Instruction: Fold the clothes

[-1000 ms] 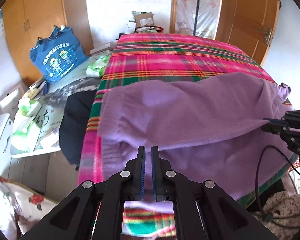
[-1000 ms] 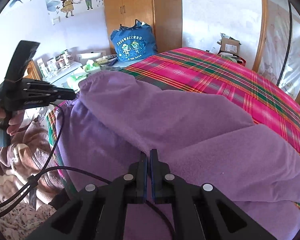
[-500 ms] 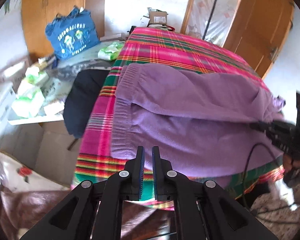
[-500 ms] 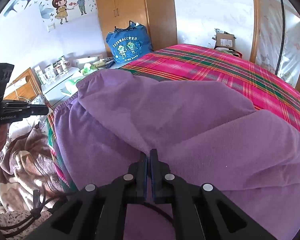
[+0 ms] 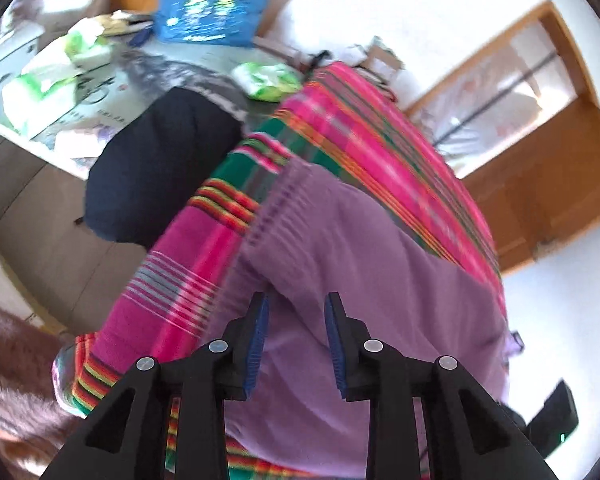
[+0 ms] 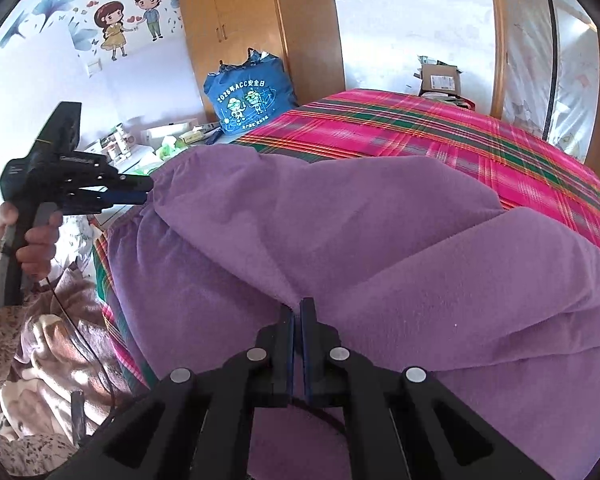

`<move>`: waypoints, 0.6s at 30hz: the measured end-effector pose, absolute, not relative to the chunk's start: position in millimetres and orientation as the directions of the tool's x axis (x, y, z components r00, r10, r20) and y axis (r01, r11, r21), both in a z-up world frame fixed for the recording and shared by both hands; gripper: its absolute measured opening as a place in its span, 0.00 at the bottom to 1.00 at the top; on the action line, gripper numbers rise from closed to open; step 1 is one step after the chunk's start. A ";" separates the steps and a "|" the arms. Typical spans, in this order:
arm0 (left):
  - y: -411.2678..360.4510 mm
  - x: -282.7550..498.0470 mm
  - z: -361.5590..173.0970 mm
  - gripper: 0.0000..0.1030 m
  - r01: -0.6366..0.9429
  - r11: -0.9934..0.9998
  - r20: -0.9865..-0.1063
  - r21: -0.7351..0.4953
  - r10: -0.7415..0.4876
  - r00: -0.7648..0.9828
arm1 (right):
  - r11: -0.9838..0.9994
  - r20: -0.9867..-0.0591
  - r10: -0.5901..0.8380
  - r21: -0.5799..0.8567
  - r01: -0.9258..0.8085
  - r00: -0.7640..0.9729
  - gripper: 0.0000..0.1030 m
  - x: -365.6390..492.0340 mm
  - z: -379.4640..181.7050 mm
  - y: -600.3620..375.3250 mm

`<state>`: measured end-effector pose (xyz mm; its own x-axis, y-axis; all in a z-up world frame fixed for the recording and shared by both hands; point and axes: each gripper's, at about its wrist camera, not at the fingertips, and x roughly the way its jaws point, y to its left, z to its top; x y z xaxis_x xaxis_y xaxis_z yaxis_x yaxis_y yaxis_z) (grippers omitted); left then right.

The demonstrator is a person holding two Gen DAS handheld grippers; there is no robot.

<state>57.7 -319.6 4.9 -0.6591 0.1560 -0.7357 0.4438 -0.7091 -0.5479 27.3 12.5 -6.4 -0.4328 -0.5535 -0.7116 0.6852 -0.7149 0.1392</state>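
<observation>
A purple fleece garment (image 6: 340, 240), partly folded, lies on the bed with the pink plaid cover (image 6: 440, 128). Its gathered waistband (image 5: 276, 208) faces the bed's left side. My right gripper (image 6: 298, 304) is shut on a pinched ridge of the purple cloth near the bed's front edge. My left gripper (image 5: 296, 312) hovers over the garment just behind the waistband. Its jaws are opening, and only cloth lying below shows in the gap. In the right wrist view the left gripper (image 6: 140, 194) has its tips at the waistband's corner, with a hand (image 6: 36, 240) on its grip.
A dark garment (image 5: 156, 160) hangs off a side table (image 5: 80, 92) with green packets, left of the bed. A blue bag (image 6: 252, 96) leans on the wooden wardrobe (image 6: 260, 20). A cardboard box (image 6: 438, 78) stands behind the bed. A brown blanket (image 6: 60, 340) lies at the near left.
My left gripper has rolled and swung in toward the waistband end of the garment, and its jaws have parted. The right gripper has kept still, shut on the cloth.
</observation>
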 end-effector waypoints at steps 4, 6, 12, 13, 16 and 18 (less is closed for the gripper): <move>-330.5 49.9 -5.2 0.29 0.483 -0.636 -0.723 -0.602 0.177 -0.667 | -0.719 -0.710 -0.562 0.164 0.676 -0.425 0.03 24.4 -9.2 14.1; -331.7 46.5 -4.8 0.29 0.486 -0.619 -0.715 -0.617 0.184 -0.674 | -0.719 -0.711 -0.563 0.170 0.674 -0.421 0.03 23.5 -11.0 14.1; -340.6 38.1 -9.5 0.29 0.528 -0.545 -0.710 -0.651 0.192 -0.678 | -0.718 -0.712 -0.570 0.189 0.670 -0.410 0.03 20.0 -14.2 14.7; -340.1 38.0 -9.5 0.29 0.531 -0.540 -0.709 -0.653 0.188 -0.680 | -0.718 -0.712 -0.571 0.191 0.670 -0.409 0.03 19.7 -14.1 14.8; -337.6 39.5 -8.4 0.29 0.537 -0.542 -0.711 -0.646 0.170 -0.683 | -0.716 -0.712 -0.573 0.193 0.671 -0.407 0.03 19.1 -14.3 14.4; -336.9 40.7 -7.9 0.27 0.540 -0.541 -0.709 -0.644 0.158 -0.687 | -0.715 -0.712 -0.573 0.193 0.672 -0.405 0.03 19.0 -14.6 14.6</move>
<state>40.7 -337.0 -7.9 -0.6873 0.1578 -0.7091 0.5403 -0.5415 -0.6442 19.0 14.6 -14.6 -0.4055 -0.5730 -0.7122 0.6719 -0.7151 0.1929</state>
